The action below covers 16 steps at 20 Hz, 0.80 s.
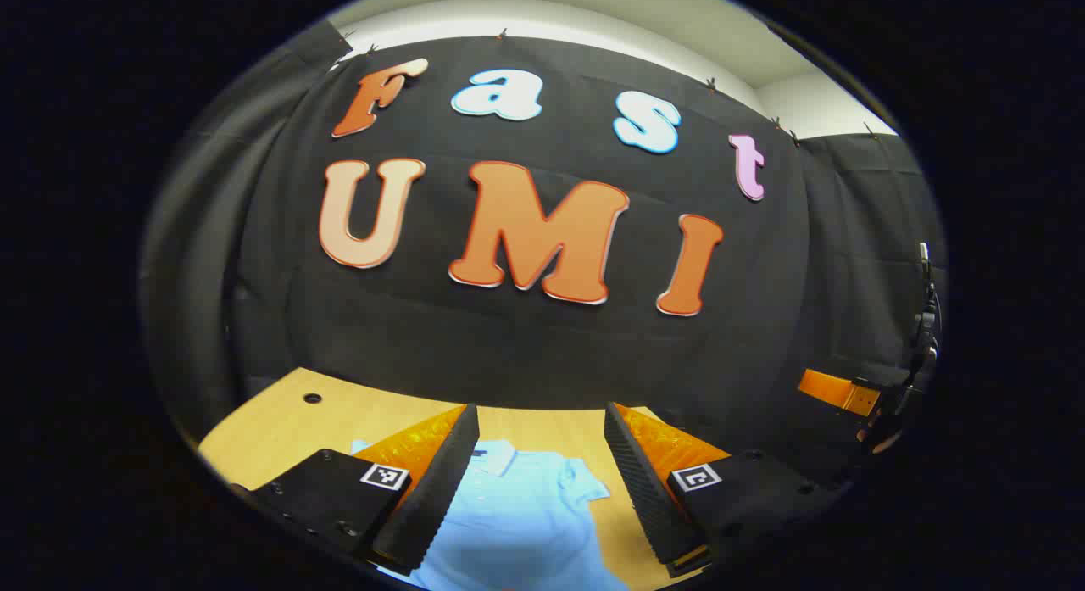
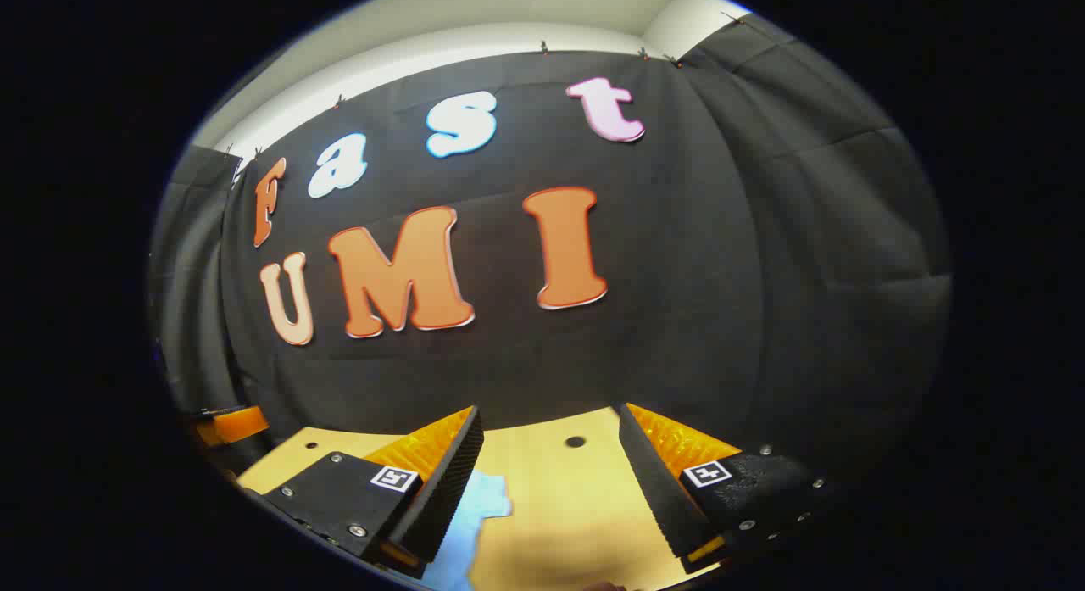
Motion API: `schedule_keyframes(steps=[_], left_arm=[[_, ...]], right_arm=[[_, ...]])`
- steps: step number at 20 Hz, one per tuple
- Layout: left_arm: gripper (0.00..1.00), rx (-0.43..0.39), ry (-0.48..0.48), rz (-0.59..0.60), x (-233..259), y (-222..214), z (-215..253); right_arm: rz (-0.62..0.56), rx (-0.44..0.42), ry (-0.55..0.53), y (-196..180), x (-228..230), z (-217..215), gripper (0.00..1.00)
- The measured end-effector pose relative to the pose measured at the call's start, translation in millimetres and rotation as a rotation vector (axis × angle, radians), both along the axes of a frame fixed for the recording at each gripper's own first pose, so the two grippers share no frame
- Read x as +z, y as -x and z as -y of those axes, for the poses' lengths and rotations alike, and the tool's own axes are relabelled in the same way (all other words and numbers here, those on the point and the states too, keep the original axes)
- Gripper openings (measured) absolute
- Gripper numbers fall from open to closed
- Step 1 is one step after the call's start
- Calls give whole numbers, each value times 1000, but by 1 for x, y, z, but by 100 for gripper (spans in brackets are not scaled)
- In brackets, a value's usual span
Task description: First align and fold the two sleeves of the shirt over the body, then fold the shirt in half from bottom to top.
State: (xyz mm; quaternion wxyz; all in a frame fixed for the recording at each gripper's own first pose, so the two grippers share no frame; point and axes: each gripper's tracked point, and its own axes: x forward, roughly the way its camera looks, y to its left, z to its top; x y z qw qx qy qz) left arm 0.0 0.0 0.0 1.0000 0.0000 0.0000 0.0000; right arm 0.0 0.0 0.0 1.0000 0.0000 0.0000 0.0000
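1. The left tongs (image 1: 541,481) stand wide apart, their two fingers (image 1: 432,489) spread and gripping nothing.
2. The left tongs are held level and point forward, raised above the surface below.
3. The right tongs (image 2: 551,489) are likewise spread wide with nothing between the fingers (image 2: 445,493).
4. At the far right edge of the left gripper view, the other tongs (image 1: 835,392) show partly, too small to tell their state there.

Ahead of my left gripper (image 1: 541,455) the open jaws framed the shirt (image 1: 517,515) on the table (image 1: 280,430), nothing between them. Before my right gripper (image 2: 549,459) lay bare tabletop; the booth wall (image 2: 678,320) blocked both beyond.
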Motion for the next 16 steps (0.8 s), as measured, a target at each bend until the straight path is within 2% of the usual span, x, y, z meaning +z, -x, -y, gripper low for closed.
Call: schedule_keyframes(steps=[3,4,5,7,10,13,16], left_arm=[[94,89,-71,34,24,3,-89],[97,102,-80,38,26,3,-111],[96,109,-81,37,28,3,-130],[96,124,-64,31,31,1,-164],[97,145,-27,34,35,-7,-196],[97,168,-11,31,33,-18,-210],[97,175,10,4,21,-30,-210]], right_arm=[[-12,30,-34,-7,-12,-63,98],[-13,29,-29,-8,-15,-79,100],[-14,28,-21,-9,-18,-94,98],[-17,28,12,-9,-23,-120,100],[-28,26,85,-12,-25,-143,98],[-33,51,114,-16,-22,-157,98],[-55,28,123,-29,-26,-145,98]])
